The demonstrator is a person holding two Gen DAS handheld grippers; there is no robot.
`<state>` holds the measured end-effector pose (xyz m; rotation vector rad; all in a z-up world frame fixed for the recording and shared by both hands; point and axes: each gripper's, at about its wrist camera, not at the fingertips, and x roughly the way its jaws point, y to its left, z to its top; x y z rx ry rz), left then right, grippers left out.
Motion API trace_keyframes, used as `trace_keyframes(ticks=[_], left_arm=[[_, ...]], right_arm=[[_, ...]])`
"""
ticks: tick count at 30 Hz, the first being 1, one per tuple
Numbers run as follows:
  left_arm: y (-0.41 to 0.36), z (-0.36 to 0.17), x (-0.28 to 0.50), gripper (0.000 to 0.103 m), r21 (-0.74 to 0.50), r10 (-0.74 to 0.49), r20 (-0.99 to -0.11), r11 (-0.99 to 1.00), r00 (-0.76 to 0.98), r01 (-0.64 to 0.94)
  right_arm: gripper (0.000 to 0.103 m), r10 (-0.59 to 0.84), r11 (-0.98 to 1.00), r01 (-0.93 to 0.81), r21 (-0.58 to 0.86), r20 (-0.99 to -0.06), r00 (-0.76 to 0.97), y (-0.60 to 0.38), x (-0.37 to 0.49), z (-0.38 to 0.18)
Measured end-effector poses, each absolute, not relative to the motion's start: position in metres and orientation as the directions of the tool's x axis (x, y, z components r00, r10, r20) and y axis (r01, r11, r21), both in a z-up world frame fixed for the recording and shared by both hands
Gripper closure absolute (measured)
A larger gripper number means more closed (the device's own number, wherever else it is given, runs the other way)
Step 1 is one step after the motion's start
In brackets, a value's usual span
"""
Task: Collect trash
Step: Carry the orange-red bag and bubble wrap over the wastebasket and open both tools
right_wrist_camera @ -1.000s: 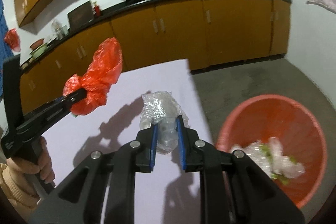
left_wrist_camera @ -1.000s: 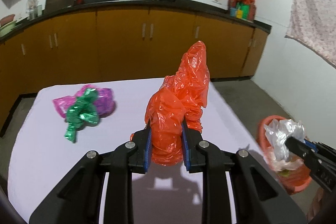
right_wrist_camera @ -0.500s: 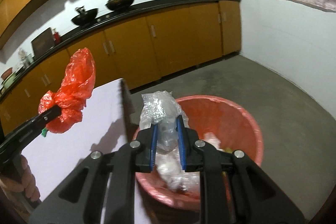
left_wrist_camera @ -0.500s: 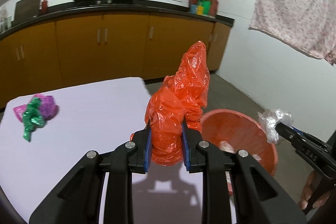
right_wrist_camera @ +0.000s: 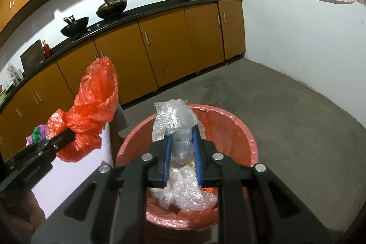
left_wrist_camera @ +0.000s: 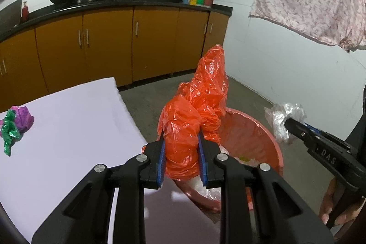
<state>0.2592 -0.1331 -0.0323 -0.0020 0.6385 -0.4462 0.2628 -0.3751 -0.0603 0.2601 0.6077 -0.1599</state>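
Orange plastic bag (left_wrist_camera: 194, 116) sits clenched in the left gripper (left_wrist_camera: 181, 157) jaws at frame centre, over the red bin's (left_wrist_camera: 272, 141) near rim. Right gripper (right_wrist_camera: 181, 152) — jaws grasping crumpled clear plastic wrap (right_wrist_camera: 173, 122) — hangs above the bin. Purple-green wrappers (left_wrist_camera: 16, 125) lie on the tabletop (left_wrist_camera: 68, 129), far left.

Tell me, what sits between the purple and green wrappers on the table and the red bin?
In the left wrist view, bare white table lies between the wrappers and bin, then the orange bag held in the left gripper.
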Motion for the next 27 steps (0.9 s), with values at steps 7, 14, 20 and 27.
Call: trace_keyframes(ticks=[7, 14, 20, 27], left_arm=[[-0.148, -0.044, 0.258, 0.079, -0.131, -0.415, -0.597, 0.895, 0.686, 0.426], [-0.158, -0.053, 0.261, 0.079, -0.128, -0.418, -0.619, 0.889, 0.665, 0.44], [-0.166, -0.06, 0.263, 0.079, -0.127, -0.421, -0.633, 0.884, 0.65, 0.449], [-0.172, -0.067, 0.266, 0.079, -0.131, -0.427, -0.646, 0.879, 0.632, 0.459]], right_arm=[[0.085, -0.077, 0.95, 0.238, 0.203, -0.586, 0.807, -0.379, 0.264, -0.066], [0.085, -0.075, 0.946, 0.245, 0.214, -0.59, 0.804, -0.386, 0.268, -0.071], [0.085, -0.076, 0.942, 0.252, 0.221, -0.592, 0.802, -0.39, 0.271, -0.074], [0.084, -0.078, 0.939, 0.259, 0.226, -0.593, 0.801, -0.394, 0.274, -0.076]])
